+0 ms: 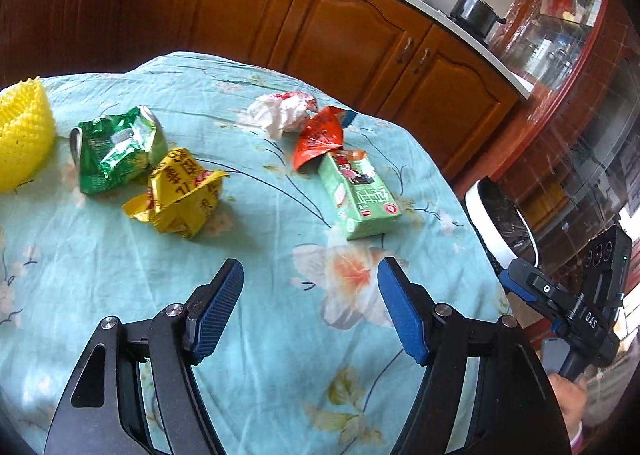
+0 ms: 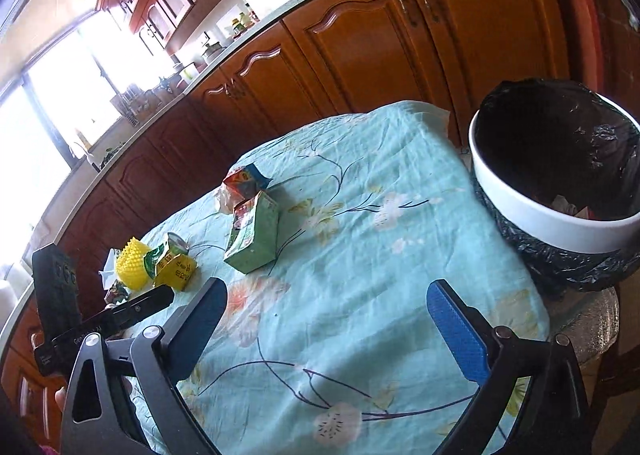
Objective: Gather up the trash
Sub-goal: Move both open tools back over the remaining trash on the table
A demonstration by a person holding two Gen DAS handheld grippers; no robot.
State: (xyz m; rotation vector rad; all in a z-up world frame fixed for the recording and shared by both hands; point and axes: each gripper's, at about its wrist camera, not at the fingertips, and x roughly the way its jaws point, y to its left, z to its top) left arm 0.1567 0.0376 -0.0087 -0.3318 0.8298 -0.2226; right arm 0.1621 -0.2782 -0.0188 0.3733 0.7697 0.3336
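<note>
1. Left wrist view, nearest: the left gripper (image 1: 310, 295) hangs over the flowered cloth (image 1: 280, 335) on the surface, its blue pads well apart with only cloth between them. Its arms are cut off by the bottom edge.
2. Ahead and slightly right of it lies a green carton (image 1: 356, 195) on its side; a red wrapper (image 1: 320, 139) touches the carton's far end, and crumpled white paper (image 1: 280, 115) sits just beyond that.
3. Ahead and to its left, a yellow wrapper (image 1: 180, 195) rests against a green foil bag (image 1: 116, 151). Farther left, a yellow foam net (image 1: 24, 135) is cut off by the frame edge.
4. At its right, past the cloth's edge, the other tool's body shows with part of a hand (image 1: 568, 403) below it; behind it, only a slice of the white bin (image 1: 492, 223) is visible.
5. Right wrist view, nearest: the right gripper (image 2: 326, 315) has its pads spread wide, empty, above the cloth.
6. Ahead and to its right, the bin with its black liner stands beside the surface; scraps inside are too dark to identify.
7. Ahead and left, the trash cluster looks small, partly hidden behind the left tool.
8. Farthest: wooden cabinets (image 2: 360, 55), and a window (image 2: 60, 95) blown out by glare.
</note>
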